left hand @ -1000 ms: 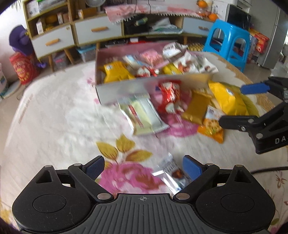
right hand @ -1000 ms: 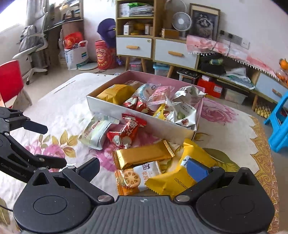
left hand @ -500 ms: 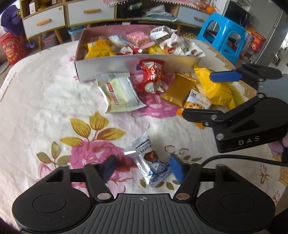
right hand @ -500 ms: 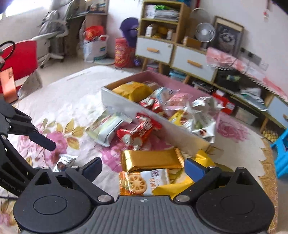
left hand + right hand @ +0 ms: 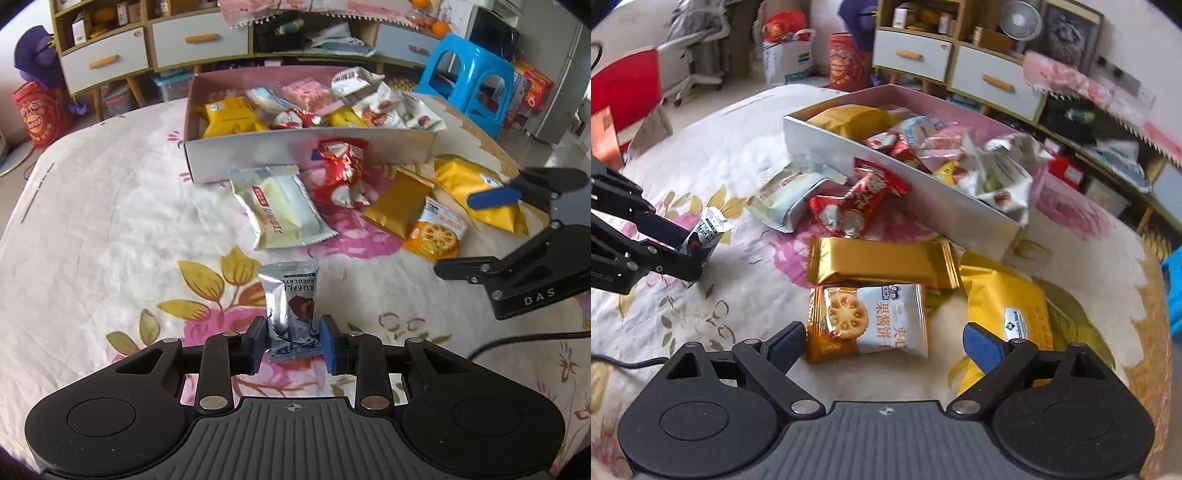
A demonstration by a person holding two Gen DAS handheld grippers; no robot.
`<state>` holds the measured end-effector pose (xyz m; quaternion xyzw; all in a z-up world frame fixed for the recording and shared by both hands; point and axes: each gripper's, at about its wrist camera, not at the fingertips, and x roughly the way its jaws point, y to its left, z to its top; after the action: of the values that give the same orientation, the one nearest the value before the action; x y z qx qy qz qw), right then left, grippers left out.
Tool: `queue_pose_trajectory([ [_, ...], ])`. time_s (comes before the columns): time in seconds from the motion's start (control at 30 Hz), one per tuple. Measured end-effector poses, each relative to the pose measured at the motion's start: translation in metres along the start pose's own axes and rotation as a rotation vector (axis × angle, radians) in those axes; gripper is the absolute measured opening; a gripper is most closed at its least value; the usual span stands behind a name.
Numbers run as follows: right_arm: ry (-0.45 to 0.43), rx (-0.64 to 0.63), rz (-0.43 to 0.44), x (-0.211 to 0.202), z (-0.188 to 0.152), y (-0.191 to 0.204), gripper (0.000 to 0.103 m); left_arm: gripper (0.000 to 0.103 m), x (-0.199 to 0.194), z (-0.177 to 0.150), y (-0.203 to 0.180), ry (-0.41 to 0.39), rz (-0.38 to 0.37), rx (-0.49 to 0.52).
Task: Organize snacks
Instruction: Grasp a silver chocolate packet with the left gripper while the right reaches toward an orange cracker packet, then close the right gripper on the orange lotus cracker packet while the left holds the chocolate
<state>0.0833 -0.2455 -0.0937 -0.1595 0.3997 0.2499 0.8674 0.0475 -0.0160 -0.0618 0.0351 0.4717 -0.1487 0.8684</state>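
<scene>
Two grippers are at work over the floral tablecloth (image 5: 92,206), and I have the left gripper (image 5: 293,345) closing narrow around the small silver foil chocolate-truffle packet (image 5: 291,295), which lies alone on the cloth, well apart from the other loose snacks. In the left wrist view the pads sit at both side edges of the wrapper's lower end; I judge they are just pinching it. The right gripper (image 5: 884,341) is wide with its jaws closing, nothing pressed between them, hovering over the orange-and-white biscuit sachet (image 5: 868,321).

I expect the truffle packet to be very light, crinkly and slick, with a soft lump inside, so I would take it across the flat sealed end, not squeeze the chocolate. The biscuit sachet looks puffy and brittle within; a gentle hold at its edges suits it.

The left view shows the pads against the foil, and the contents of the pink-lined cardboard box (image 5: 306,155). The right view alone shows the packet tilted up between the left fingers, and the gold foil bar (image 5: 882,262) touching the sachet's top edge.
</scene>
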Motion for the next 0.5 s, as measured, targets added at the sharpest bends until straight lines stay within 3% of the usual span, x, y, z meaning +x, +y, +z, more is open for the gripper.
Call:
queue_pose_trajectory([
  [0.27,-0.009,0.067,0.070,-0.001,0.008,0.002,0.080,0.036,0.002,-0.001,-0.001,-0.022,-0.026,-0.017],
  [0.5,0.028,0.073,0.042,0.008,0.009,0.002,0.074,0.035,0.003,-0.002,-0.001,-0.034,-0.026,-0.024],
])
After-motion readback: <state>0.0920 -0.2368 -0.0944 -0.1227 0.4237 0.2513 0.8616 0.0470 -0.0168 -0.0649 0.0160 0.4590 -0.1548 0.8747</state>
